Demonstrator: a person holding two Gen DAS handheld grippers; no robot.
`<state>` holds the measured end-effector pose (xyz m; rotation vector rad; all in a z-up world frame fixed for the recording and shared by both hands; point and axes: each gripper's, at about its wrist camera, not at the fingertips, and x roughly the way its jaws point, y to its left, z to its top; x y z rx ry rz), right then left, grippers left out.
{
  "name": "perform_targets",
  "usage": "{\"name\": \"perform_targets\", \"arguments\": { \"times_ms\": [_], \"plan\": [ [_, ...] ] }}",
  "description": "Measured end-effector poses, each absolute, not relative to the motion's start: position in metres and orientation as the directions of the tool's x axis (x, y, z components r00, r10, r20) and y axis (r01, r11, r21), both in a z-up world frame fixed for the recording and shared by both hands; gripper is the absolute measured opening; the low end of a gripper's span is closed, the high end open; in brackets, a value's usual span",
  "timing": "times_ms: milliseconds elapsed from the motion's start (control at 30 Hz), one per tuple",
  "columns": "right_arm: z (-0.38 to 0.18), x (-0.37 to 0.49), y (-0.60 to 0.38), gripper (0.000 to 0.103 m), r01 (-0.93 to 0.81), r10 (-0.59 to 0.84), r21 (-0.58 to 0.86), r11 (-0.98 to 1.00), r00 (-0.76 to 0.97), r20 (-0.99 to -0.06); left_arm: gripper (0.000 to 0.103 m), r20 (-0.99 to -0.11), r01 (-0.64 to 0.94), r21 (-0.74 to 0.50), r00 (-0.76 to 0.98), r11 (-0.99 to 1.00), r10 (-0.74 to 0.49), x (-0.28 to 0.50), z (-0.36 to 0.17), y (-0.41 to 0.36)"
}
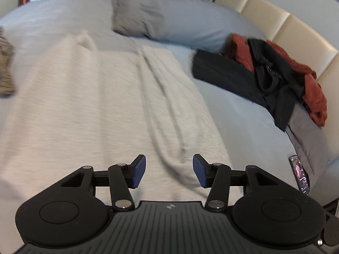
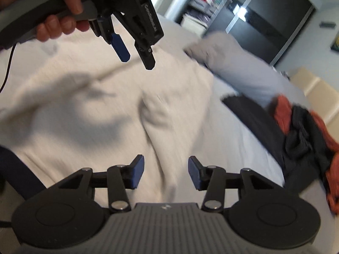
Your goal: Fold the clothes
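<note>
Left wrist view: the cream garment [image 1: 101, 97] lies spread on the grey bed [image 1: 233, 114], below both my grippers. My left gripper [image 1: 169, 170] and right gripper [image 2: 166, 174] hang above it, jaws apart, nothing between them. Black and rust clothes [image 1: 271, 78] are piled by the headboard [image 1: 286, 27].

Cream garment [image 1: 95, 97] is soft knit cloth; headboard [image 1: 281, 29] smooth, padded.
</note>
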<state>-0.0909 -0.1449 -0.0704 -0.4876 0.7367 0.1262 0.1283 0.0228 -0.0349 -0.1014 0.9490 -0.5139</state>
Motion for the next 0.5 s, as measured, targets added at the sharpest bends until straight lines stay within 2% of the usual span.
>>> {"name": "perform_targets", "arguments": {
  "times_ms": [200,500],
  "plan": [
    [-0.058,-0.072,-0.097,0.050,-0.370,0.062,-0.335,0.866,0.746,-0.663,0.047,-0.756,0.322,-0.226,0.537,0.919,-0.374,0.113,-0.012,0.100],
    [-0.053,-0.044,0.002,0.050,-0.513,0.200,-0.308,0.801,0.715,-0.670,0.047,-0.772,0.222,-0.182,0.571,0.958,-0.279,0.105,-0.017,0.191]
  ]
}}
